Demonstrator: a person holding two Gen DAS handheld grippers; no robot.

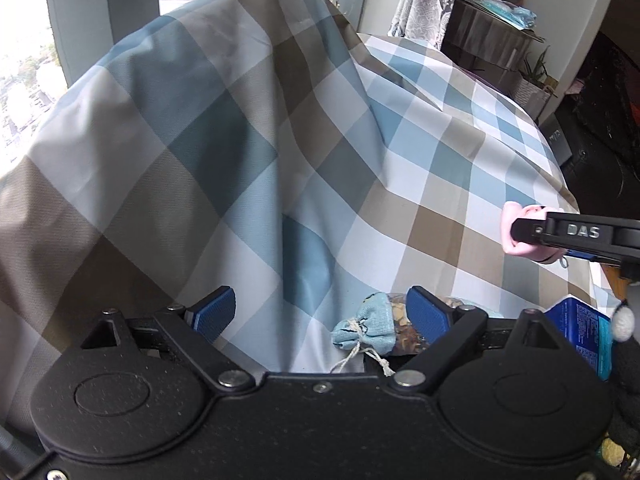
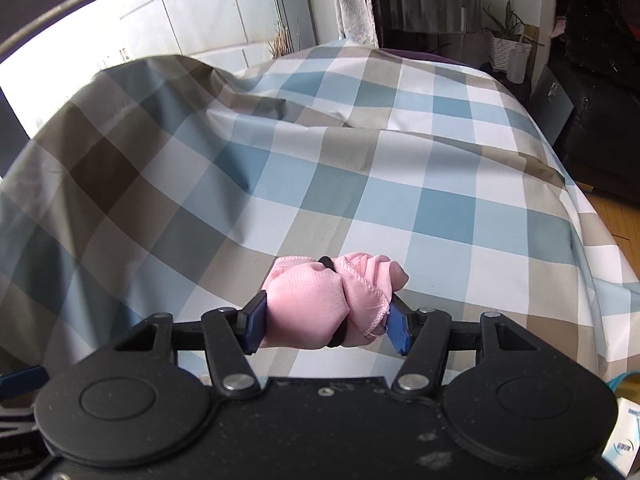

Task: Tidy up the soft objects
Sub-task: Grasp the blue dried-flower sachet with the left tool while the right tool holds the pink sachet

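A large checked cloth of blue, tan and white squares (image 2: 360, 184) covers the whole work surface and rises at the far left into a tall draped hump (image 1: 208, 92) (whatever lies beneath it is hidden), so this mound is the main obstacle to any reach toward the window side. Progress is judged as early to middle: one soft item is in hand and lifted clear of the cloth, at least one more waits, and no destination bin or pile can be made out in either view. The right gripper (image 2: 326, 322) is clenched on a small pink fabric bundle cinched by a black band (image 2: 320, 304), its blue pads pressing the bundle from both sides; the same bundle shows at the right edge of the left wrist view (image 1: 516, 232), held above the flat part of the cloth. The left gripper (image 1: 320, 316) stands released, jaws wide and holding nothing, angled down toward a small pale-blue cloth pouch tied with white string (image 1: 366, 326), which lies on the cloth near the front edge, just beside the right-hand pad; a clear section of it seems to show brown dried contents. Lesser surroundings follow: a blue printed packet (image 1: 580, 332) at the near right edge, a dark cabinet (image 2: 592, 116) beyond the table, a patterned grey curtain (image 1: 428, 0), and a potted plant in a white woven basket (image 2: 506, 46) at the back.
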